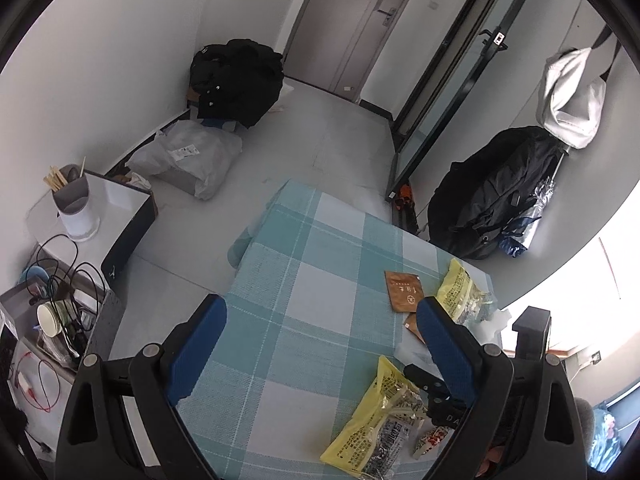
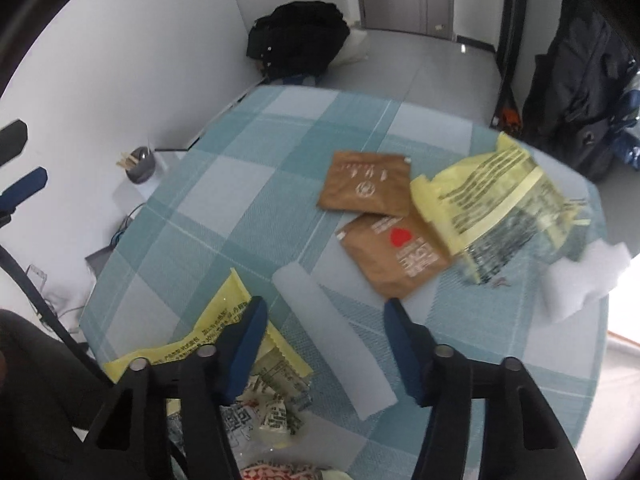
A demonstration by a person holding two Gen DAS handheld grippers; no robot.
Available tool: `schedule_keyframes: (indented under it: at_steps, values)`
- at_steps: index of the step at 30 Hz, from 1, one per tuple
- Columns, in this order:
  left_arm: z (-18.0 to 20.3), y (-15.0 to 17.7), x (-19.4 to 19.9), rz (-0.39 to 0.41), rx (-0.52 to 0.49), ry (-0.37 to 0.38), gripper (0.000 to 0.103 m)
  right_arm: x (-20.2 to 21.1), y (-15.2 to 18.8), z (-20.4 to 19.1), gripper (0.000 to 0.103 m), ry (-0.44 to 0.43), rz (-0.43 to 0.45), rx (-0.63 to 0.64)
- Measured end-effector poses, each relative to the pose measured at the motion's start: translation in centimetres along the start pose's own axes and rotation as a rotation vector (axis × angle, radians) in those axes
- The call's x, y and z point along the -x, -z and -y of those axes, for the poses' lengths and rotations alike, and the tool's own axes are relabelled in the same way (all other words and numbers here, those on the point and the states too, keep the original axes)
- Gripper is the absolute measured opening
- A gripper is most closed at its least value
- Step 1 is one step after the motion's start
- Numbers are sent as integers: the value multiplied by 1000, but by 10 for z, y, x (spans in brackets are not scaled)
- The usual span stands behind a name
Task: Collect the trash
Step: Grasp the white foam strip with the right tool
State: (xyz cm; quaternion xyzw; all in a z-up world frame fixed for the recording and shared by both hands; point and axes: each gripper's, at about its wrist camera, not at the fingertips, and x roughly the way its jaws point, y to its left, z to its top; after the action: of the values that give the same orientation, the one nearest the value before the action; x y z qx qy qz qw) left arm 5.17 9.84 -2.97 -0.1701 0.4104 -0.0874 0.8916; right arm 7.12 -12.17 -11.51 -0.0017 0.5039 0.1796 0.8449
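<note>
**Both grippers over a table strewn with wrappers, nothing held**

Left gripper (image 1: 320, 344): blue fingers (image 1: 198, 350) spread wide, only the checked tablecloth (image 1: 288, 280) between them. Hangs over the table's left half.

Right gripper (image 2: 324, 346): fingers (image 2: 248, 356) parted, gripping nothing. A white foam strip (image 2: 332, 336) lies on the cloth in the gap between them, running from 11 to 5 o'clock; pads look clear of it, though the view is blurred.

Trash in the right wrist view:
- yellow wrapper (image 2: 208, 344) at 7 o'clock, partly under the left-hand finger, small sachets (image 2: 276, 416) spilling from it
- brown packet with red heart (image 2: 396, 248) just past centre, at 1 o'clock from the strip
- second brown packet (image 2: 366, 184) overlapping its far edge
- another yellow wrapper (image 2: 492, 200) at 2 o'clock, lapping over both packets
- white foam chunk (image 2: 584, 280) at 3 o'clock, by the table edge

Left wrist view shows the same litter at 4 to 5 o'clock, all on the table's right side. Black bag (image 1: 236, 80) on the floor at 11 o'clock, cup of chopsticks (image 1: 74, 200) at 9.
</note>
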Motion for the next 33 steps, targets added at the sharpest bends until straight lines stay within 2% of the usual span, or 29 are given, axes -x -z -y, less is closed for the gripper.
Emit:
schedule_keyframes:
  at_steps: [1,4,6,10,17,25,33]
  values:
    - [-1,0,-1,-3,5,1,94,-1,1,-1,52,-1,-1,8]
    - [-4,-1,-3,-22,35,19,94,-5,3,-6,40,4,-5,44]
    - [-5,-1,-4,-31,46,27,94,-7,4,-10,30,45,-8,76]
    - [-4,-2,-2,-22,40,26,94,-6,3,-9,26,42,-5,98]
    - [-5,-2,-4,-43,41,37,94,-2,-3,-9,11,32,-17,120]
    - [5,2,-1,-42,-2,62,94,19,7,0,9,-3,15,83]
    - [31,21,-6,-81,-112,104,94,73,24,20,9,-47,131,-23]
